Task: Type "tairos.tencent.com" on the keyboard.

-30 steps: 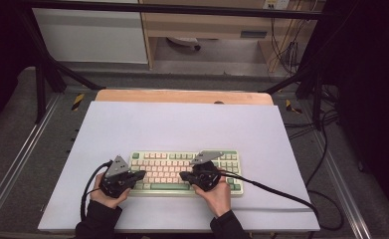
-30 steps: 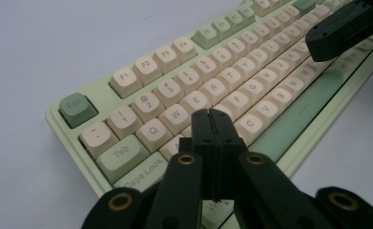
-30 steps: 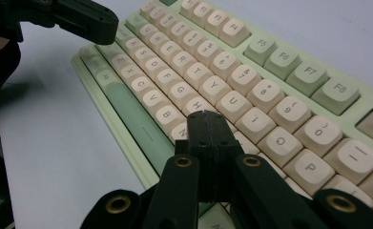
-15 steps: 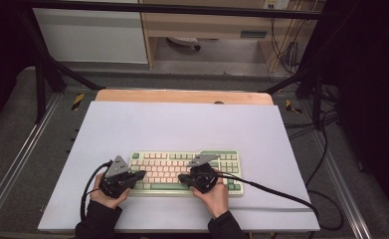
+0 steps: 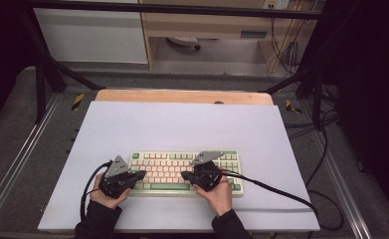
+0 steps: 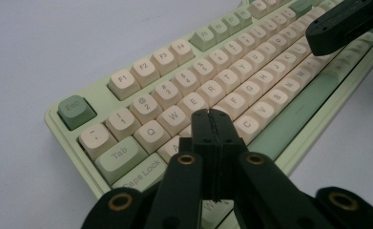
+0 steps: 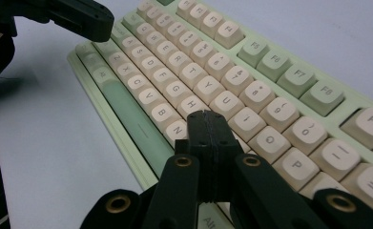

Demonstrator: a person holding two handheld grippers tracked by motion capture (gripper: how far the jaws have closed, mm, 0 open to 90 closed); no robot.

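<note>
A pale green keyboard (image 5: 168, 162) with cream keys lies near the front of the white table top (image 5: 182, 124). My left gripper (image 5: 140, 175) hovers over its left end, jaws shut with nothing between them. In the left gripper view its tip (image 6: 212, 115) sits just above the keyboard (image 6: 174, 90), around the S and D keys. My right gripper (image 5: 185, 175) is over the middle, also shut and empty. Its tip (image 7: 208, 117) hangs above the keyboard (image 7: 251, 90) near the J and N keys. The two tips point toward each other.
A black cable (image 5: 281, 191) trails from the right gripper across the table to the right edge. A wooden strip (image 5: 182, 96) borders the table's far side. Black frame posts (image 5: 43, 74) and floor cables (image 5: 326, 124) stand beyond the table.
The right gripper has shifted very slightly over the keys. The left gripper has kept still, and both stay shut.
</note>
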